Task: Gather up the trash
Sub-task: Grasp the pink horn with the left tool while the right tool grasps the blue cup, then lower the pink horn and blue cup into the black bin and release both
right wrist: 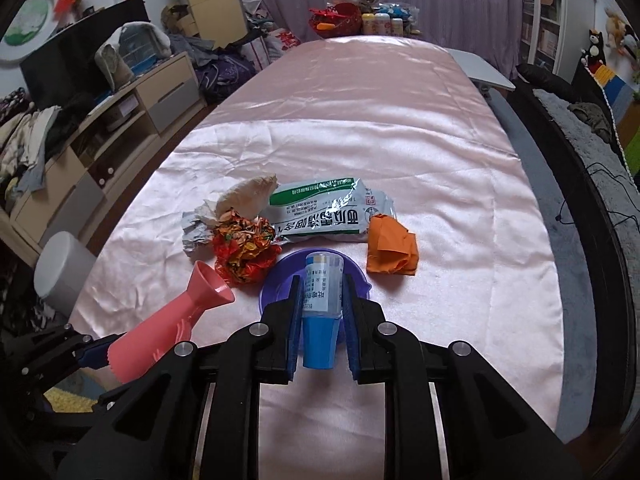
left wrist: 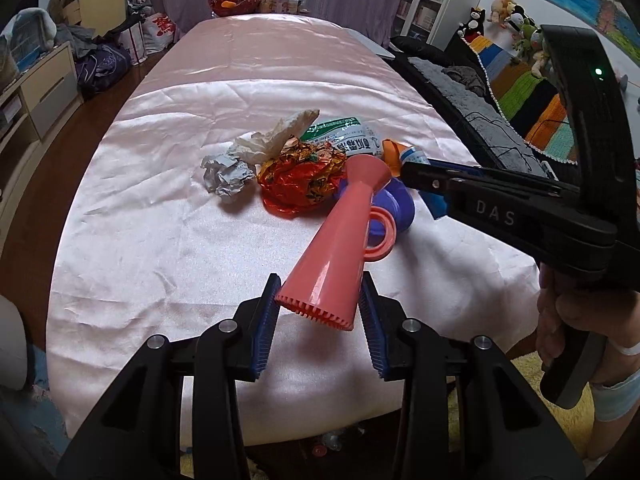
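A: Item one, left gripper (left wrist: pixel 318 312)?
B: Blue pads pinch the wide toothed end of a pink horn-shaped plastic piece (left wrist: pixel 340 240); its flared end points toward the trash pile. A ring handle sits on its side.

A: Item two, right gripper (right wrist: pixel 322 312)?
B: Jaws pressed onto a small bottle (right wrist: pixel 322 292) with a blue cap and a printed label. The cap end points back at the camera, and the bottle is seen over a purple bowl (right wrist: pixel 280 280).

A: Contents of the bowl?
B: Hard to say; the bottle and pads cover most of it, and the part that shows looks bare.

A: Loose trash on the pink satin cloth (right wrist: pixel 400 140)?
B: A crumpled red-and-gold foil wrapper (right wrist: pixel 244 256), just beside the bowl. Behind it, a white-and-green printed bag (right wrist: pixel 332 216) lying flat. At the bag's right end, a folded orange paper (right wrist: pixel 392 250). To the left, a grey crumpled paper (right wrist: pixel 194 228) and a beige crumpled tissue (right wrist: pixel 248 196), both touching the foil wrapper.

A: Far end of the table?
B: A red basket (right wrist: pixel 340 20) with small bottles beside it; its contents are too distant to list.
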